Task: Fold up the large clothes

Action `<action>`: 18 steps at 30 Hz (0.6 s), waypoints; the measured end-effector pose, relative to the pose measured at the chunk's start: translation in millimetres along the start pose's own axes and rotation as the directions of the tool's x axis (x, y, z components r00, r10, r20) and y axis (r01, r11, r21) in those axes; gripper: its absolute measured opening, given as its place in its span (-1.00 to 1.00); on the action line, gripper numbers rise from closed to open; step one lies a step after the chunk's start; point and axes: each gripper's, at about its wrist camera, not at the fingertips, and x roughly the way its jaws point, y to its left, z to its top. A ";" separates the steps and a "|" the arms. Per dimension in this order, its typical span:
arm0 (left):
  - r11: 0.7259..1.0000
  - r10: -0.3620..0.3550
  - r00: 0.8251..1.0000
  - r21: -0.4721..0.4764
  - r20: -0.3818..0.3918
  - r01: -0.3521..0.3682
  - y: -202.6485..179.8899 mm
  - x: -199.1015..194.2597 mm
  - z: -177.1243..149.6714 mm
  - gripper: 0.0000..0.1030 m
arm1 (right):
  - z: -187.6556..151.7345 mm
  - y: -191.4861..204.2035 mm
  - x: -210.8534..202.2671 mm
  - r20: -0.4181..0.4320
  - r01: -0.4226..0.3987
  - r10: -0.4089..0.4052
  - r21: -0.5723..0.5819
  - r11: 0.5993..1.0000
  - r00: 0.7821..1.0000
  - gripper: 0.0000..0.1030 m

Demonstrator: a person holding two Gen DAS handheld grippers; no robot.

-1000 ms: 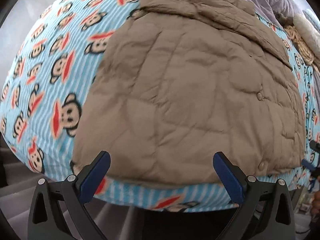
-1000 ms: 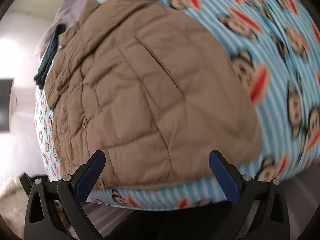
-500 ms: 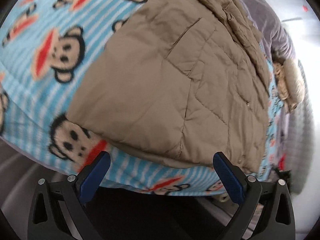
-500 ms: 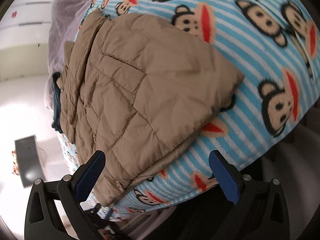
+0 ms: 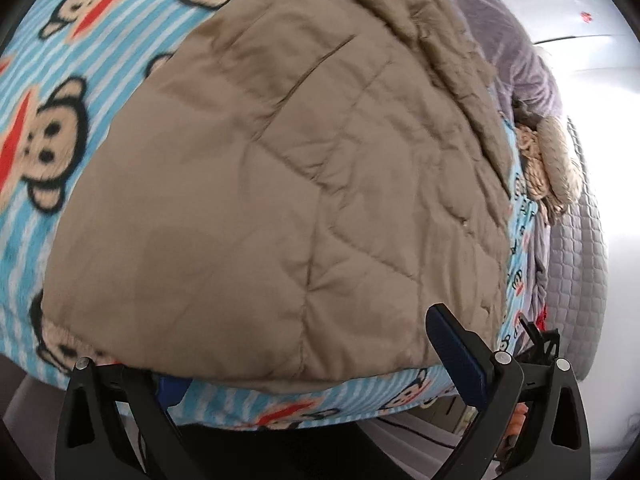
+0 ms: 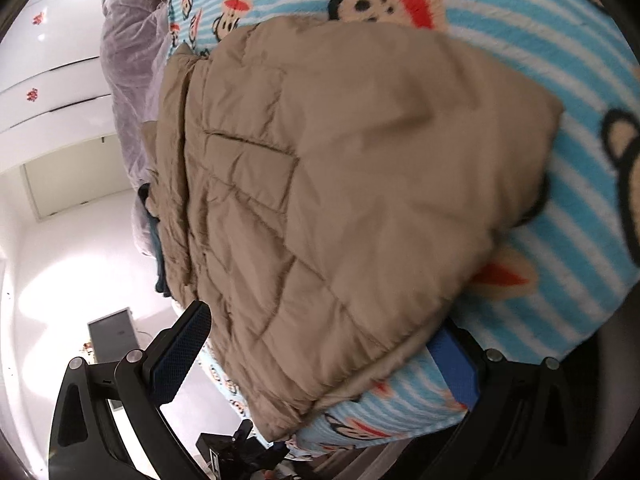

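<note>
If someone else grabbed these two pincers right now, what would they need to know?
Left gripper: open, holding nothing, its fingers straddling the near hem of the tan quilted jacket, one finger tucked under the edge.
Right gripper: open too, at the jacket's near corner, one finger partly under the hem.
The jacket lies spread on the monkey-print blanket, collar end away from you.
Done: it appears laid out, with some of it possibly folded over.
Left: probably close both grippers on the hem and fold it up toward the collar.
</note>
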 end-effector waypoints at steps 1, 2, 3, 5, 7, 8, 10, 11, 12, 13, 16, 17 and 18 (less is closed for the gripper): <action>1.000 -0.002 1.000 0.001 0.006 0.002 -0.9 -0.6 1.3 0.84 | -0.5 1.2 1.1 -0.002 -0.002 0.002 -0.004 1.000 1.000 0.99; 1.000 0.004 1.000 0.002 0.009 -0.004 0.3 -1.6 2.3 0.76 | -1.7 2.6 2.3 -0.002 0.001 -0.001 -0.008 1.000 1.000 0.97; 1.000 0.011 1.000 -0.001 0.008 -0.011 1.0 -0.6 4.5 0.67 | -1.5 2.8 2.1 -0.001 0.006 -0.006 -0.009 1.000 1.000 0.96; 1.000 0.027 1.000 -0.010 0.003 -0.027 3.0 2.6 9.4 0.04 | -2.5 2.1 3.6 0.001 0.015 -0.015 0.007 1.000 1.000 0.48; 0.999 0.042 0.999 -0.013 -0.004 -0.042 6.5 3.8 14.1 -0.65 | -2.8 -0.6 5.4 -0.010 0.041 -0.041 0.029 0.999 0.999 0.03; 0.999 0.038 0.999 -0.022 0.009 -0.038 6.4 0.9 16.0 -0.66 | -3.1 -1.5 5.8 -0.015 0.046 -0.045 0.030 0.998 0.999 -0.38; 0.999 0.037 0.998 -0.011 0.040 -0.037 -0.3 -8.9 17.8 -0.76 | -2.3 1.3 5.5 -0.024 0.069 -0.069 0.004 0.998 0.997 -0.74; 0.999 0.040 0.997 0.006 0.065 -0.041 -7.1 -17.5 18.5 -0.76 | -2.0 7.4 4.0 -0.025 0.088 -0.089 -0.027 0.996 0.996 -0.77; 0.999 0.036 0.996 0.017 0.081 -0.038 -12.8 -23.7 18.9 -0.76 | -1.1 13.5 2.1 -0.026 0.093 -0.094 -0.057 0.994 0.995 -0.78; 0.999 0.023 0.995 0.032 0.101 -0.026 -21.5 -33.5 20.4 -0.76 | -0.6 20.6 0.4 -0.029 0.100 -0.103 -0.095 0.990 0.994 -0.80; 0.997 -0.011 0.987 0.076 0.158 -0.001 -48.5 -61.4 31.9 -0.76 | 0.4 59.7 -7.7 -0.027 0.119 -0.130 -0.244 0.962 0.991 -0.83; 0.995 -0.022 0.982 0.096 0.186 0.004 -60.4 -71.5 38.9 -0.76 | 2.3 75.6 -11.2 -0.023 0.122 -0.134 -0.292 0.949 0.991 -0.83; 0.994 -0.026 0.978 0.111 0.207 0.003 -70.5 -77.5 45.8 -0.76 | 5.2 93.8 -14.8 -0.019 0.120 -0.135 -0.341 0.932 0.991 -0.83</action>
